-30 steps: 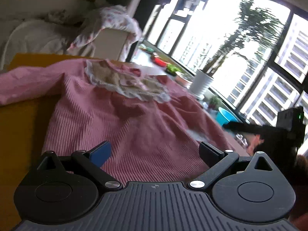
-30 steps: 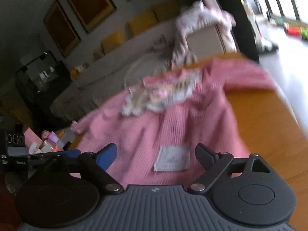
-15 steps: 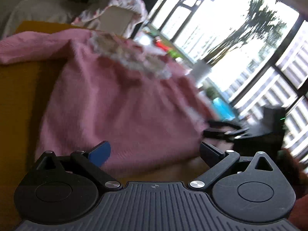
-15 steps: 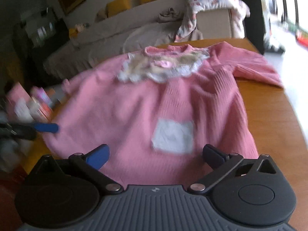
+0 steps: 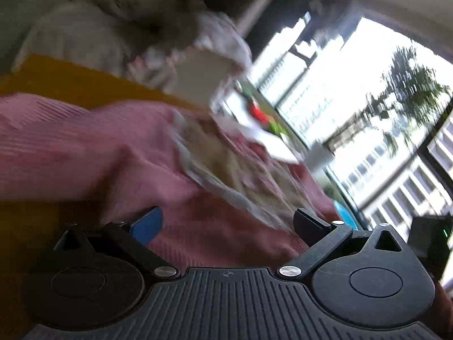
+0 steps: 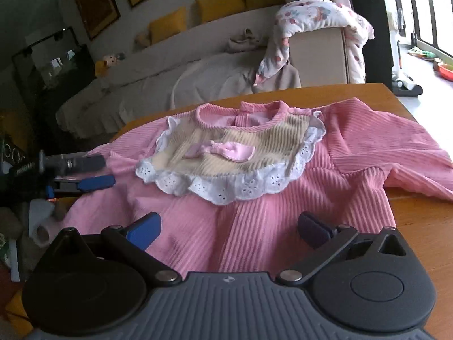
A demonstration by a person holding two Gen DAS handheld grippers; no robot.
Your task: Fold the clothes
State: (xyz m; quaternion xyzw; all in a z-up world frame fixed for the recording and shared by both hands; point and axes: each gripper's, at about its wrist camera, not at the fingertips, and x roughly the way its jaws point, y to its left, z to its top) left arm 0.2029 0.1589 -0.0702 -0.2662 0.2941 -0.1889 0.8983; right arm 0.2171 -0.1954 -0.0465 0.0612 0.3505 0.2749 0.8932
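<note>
Garment: a pink ribbed child's top [image 6: 254, 226] lies front-up and spread flat on the wooden tabletop [image 6: 419, 226], neck end away from the onlooker, ready for a first fold.
Trim: a cream bib panel edged in white eyelet lace [image 6: 235, 187], with a small pink bow [image 6: 226, 151], faces upward, so the folds will likely go toward the back or inward over it.
Sleeves: one sleeve [image 6: 396, 147] stretches out toward the tabletop's window-side edge; the other runs toward the far side, where the left gripper [image 6: 96, 172] waits beside it.
Right gripper: the right gripper [image 6: 229, 226] hangs above the lower body of the top, jaws spread to their widest after just opening further, nothing between them and no cloth pinched.
Left gripper, own view: jaws spread apart over the pink fabric near the shoulder, holding nothing; the picture is badly blurred.
Reading: both tools appear posed at opposite flanks so the sleeves can be taken in turn; no fold is yet made.
Backdrop: a pale sofa [image 6: 198, 79] with a patterned blanket [image 6: 311, 22] thrown over its arm stands behind the tabletop.
</note>
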